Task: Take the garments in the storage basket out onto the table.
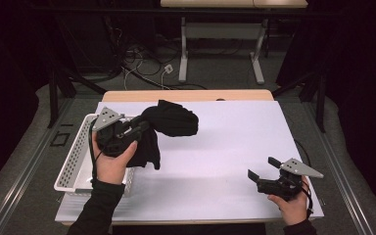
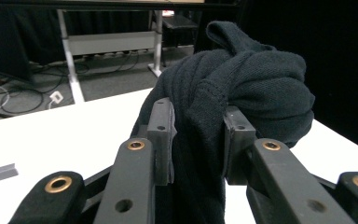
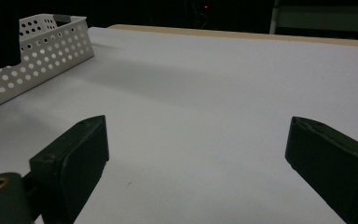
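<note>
Two tongs, one black garment over the white basket (image 1: 73, 161)
My left tongs (image 1: 142, 126) clamp the black garment (image 1: 169, 120) above that basket; my right tongs (image 1: 262, 169) gape apart, well away

The left gripper (image 1: 144, 126) is raised at the left, held from below in the left hand (image 1: 110, 164), its jaws clamped on something between them. The right gripper (image 1: 263, 168) sits low at the near right in the right hand (image 1: 292, 203), jaws spread wide with nothing between.

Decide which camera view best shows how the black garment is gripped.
The left gripper view: the black garment sits pinched between both pads. The high view shows it draping from the left gripper; the right gripper view catches a dark corner.
</note>
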The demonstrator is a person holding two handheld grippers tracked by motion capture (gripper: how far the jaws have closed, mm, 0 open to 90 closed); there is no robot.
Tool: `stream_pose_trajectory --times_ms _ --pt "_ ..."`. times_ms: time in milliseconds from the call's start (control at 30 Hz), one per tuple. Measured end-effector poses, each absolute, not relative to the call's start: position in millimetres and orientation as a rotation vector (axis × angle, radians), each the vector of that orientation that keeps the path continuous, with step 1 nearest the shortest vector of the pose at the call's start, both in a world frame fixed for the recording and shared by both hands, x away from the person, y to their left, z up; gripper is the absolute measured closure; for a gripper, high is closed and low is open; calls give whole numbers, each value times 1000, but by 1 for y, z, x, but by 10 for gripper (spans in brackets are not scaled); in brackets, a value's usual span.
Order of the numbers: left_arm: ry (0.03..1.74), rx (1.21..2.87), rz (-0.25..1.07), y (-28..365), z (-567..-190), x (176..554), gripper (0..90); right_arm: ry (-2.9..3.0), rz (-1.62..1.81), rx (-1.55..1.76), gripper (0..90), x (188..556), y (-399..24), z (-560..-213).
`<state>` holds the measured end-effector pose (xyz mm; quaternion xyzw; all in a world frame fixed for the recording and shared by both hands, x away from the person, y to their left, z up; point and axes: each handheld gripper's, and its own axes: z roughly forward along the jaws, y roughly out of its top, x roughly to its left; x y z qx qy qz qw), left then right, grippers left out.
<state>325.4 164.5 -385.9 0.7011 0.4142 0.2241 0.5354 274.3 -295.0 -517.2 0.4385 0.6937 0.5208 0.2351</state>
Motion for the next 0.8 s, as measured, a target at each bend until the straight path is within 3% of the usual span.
stream_pose_trajectory --times_ms 800 --pt "870 1787 385 109 -416 306 704 1907 1431 1200 59 274 -294 -517"
